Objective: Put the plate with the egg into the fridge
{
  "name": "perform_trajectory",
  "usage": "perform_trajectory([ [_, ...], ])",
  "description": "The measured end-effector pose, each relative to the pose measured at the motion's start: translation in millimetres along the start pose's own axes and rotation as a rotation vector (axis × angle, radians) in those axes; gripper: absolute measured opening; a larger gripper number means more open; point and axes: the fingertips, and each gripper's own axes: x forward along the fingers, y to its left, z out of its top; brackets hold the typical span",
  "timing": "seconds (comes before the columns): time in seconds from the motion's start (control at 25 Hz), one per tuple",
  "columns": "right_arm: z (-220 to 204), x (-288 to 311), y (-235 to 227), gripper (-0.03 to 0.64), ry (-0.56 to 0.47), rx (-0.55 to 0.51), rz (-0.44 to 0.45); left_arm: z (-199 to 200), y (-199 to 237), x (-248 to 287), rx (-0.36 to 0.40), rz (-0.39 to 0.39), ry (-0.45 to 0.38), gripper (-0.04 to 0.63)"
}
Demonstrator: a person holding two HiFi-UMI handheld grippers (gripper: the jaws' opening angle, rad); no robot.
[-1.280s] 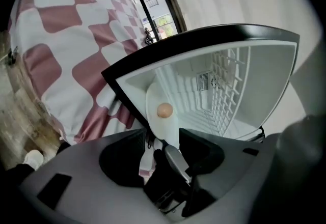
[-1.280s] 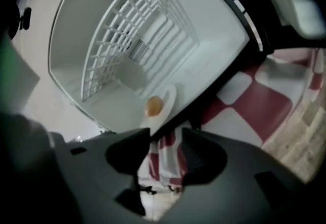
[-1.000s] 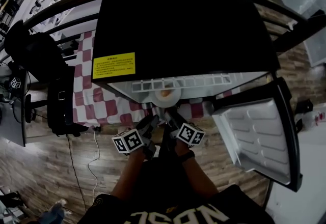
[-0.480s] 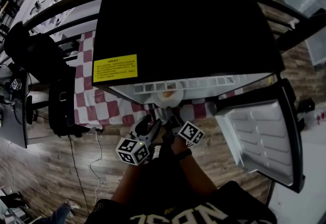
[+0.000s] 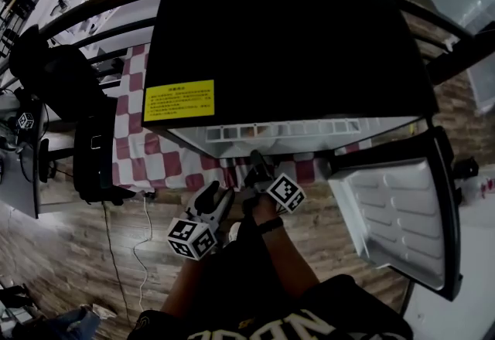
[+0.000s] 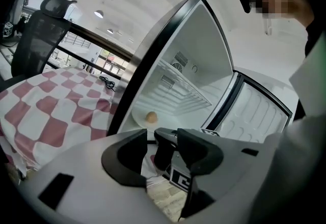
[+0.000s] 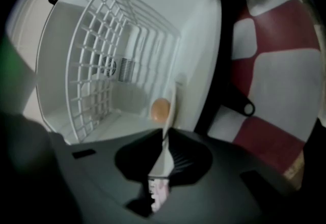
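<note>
A white plate (image 6: pixel 138 117) with a brown egg (image 6: pixel 151 116) lies on the floor of the open fridge (image 5: pixel 286 29). In the right gripper view the plate (image 7: pixel 171 101) shows edge-on, with the egg (image 7: pixel 160 109) beside it. My right gripper (image 7: pixel 164 139) has just been closing and is shut on the plate's near rim; in the head view it (image 5: pixel 255 162) reaches under the fridge's top edge. Behind it and lower left, my left gripper (image 5: pixel 216 197) is open and holds nothing. In its own view the left gripper (image 6: pixel 162 139) looks past the right gripper's marker cube (image 6: pixel 181 179).
The fridge door (image 5: pixel 394 207) stands wide open to the right. A wire shelf (image 7: pixel 97 65) sits inside the fridge. A red-and-white checked cloth (image 5: pixel 139 153) covers a table left of the fridge, beside a black chair (image 5: pixel 46 68). A cable (image 5: pixel 143 230) trails over the wooden floor.
The plate with the egg has gone deeper into the fridge and out of the head view. My left gripper has drawn back, down-left, and rolled. The right gripper has moved slightly forward.
</note>
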Motion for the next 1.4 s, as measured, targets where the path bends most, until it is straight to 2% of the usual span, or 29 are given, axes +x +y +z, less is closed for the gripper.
perform_trajectory([
  [0.44,22,40,17,0.048,-0.052,0.006,0.006,-6,0,-31,-0.009,0.035,-0.016,0.201],
  [0.64,21,48,18,0.048,-0.025,-0.033,-0.030,-7,1,-40,-0.028,0.052,-0.032,0.201],
  [0.72,19,49,17,0.049,0.004,-0.117,-0.080,-5,2,-41,-0.035,0.057,-0.039,0.201],
  [0.76,18,49,15,0.051,0.030,-0.193,-0.127,-4,2,-42,-0.038,0.059,-0.042,0.201],
  [0.88,16,46,7,0.111,0.141,-0.475,-0.286,-3,0,-44,-0.041,0.059,-0.044,0.201],
  [1.0,17,39,3,0.180,0.225,-0.683,-0.375,-2,-2,-46,-0.041,0.052,-0.042,0.201],
  [1.12,25,25,0,0.207,0.249,-0.795,-0.427,1,-3,-48,-0.041,0.039,-0.048,0.201],
  [1.24,31,-4,1,0.207,0.252,-0.837,-0.445,5,-5,-52,-0.025,0.025,-0.051,0.201],
  [1.4,36,-54,26,0.207,0.204,-0.955,-0.426,15,-11,-60,0.072,0.038,-0.034,0.201],
])
